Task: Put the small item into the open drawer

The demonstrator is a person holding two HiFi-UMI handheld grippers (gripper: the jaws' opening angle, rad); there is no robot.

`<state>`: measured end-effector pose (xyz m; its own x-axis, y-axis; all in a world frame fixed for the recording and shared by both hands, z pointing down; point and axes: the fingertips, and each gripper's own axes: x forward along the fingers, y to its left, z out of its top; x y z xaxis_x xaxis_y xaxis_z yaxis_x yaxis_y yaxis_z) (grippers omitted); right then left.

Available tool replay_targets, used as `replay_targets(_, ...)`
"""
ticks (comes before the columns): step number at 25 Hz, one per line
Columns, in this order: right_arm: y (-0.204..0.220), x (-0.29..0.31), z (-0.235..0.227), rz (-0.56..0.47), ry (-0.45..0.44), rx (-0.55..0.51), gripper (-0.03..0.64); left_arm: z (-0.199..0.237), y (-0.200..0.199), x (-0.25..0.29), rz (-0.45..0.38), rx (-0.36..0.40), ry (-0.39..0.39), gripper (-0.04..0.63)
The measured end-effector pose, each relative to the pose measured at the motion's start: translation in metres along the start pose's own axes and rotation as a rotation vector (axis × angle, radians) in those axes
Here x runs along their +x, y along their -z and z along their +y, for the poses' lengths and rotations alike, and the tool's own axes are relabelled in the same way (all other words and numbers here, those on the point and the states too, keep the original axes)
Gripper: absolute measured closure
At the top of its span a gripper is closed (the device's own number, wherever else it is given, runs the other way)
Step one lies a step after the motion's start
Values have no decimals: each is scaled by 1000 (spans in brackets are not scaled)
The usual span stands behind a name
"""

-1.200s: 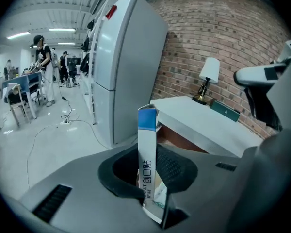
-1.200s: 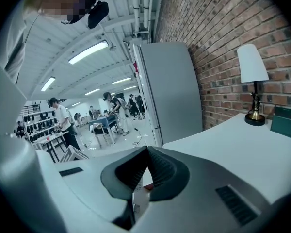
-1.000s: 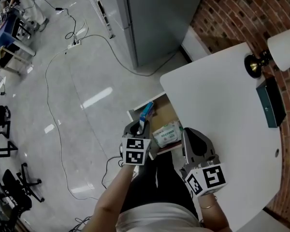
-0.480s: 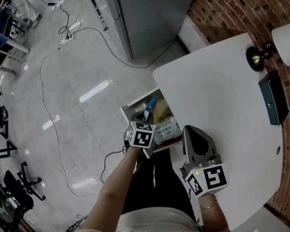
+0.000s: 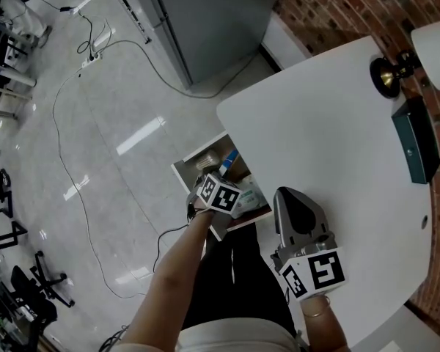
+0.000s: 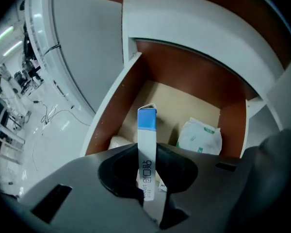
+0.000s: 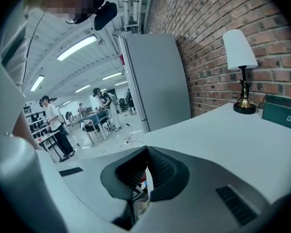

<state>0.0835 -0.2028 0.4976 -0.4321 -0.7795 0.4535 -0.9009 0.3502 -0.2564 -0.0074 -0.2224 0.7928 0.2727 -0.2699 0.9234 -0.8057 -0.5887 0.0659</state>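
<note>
Head view, looking steeply down: a round-cornered white table (image 5: 330,145) fills the right half of the frame, with brick wall along the right edge. A brass-based lamp with a white shade (image 5: 425,61) stands at the upper right. Just below it lies a flat dark green box (image 5: 416,149).

An open drawer with brown wooden walls and a white rim (image 5: 182,174) juts from the table's left edge, at the frame's centre. The left gripper (image 5: 221,178) reaches over the drawer.

In the left gripper view, this gripper (image 6: 147,149) has its jaws clamped on a narrow white carton with a blue end (image 6: 147,144). The carton stands upright in the centre of the frame, blue end pointing into the drawer (image 6: 184,76). Whether it touches the drawer floor cannot be told. In the head view only the carton's blue tip (image 5: 231,155) shows, over the drawer's interior.

A white plastic packet with green print (image 6: 200,137) rests inside the drawer, right of the carton.

The right gripper (image 5: 292,200) sits over the table's lower left edge, beside the drawer. In the right gripper view its jaws (image 7: 144,171) are closed together with nothing between them.
</note>
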Motion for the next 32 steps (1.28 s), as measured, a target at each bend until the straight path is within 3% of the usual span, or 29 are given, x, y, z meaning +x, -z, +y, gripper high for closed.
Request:
replay_targets(4,3,1,-9,4,4,12,609,-9,10,17,69,101,-7,505)
replay_targets(17,9,13,-13,22,-20,45,609,-21,24,44,161,342,-11,505)
replay_targets(25,10,15,-7,34,-27,45,609,-20,31,43,164,349,4,498)
replay_targets(32,10,15,-3,35,-24,40,609,-19,36,37,158,298,41,418)
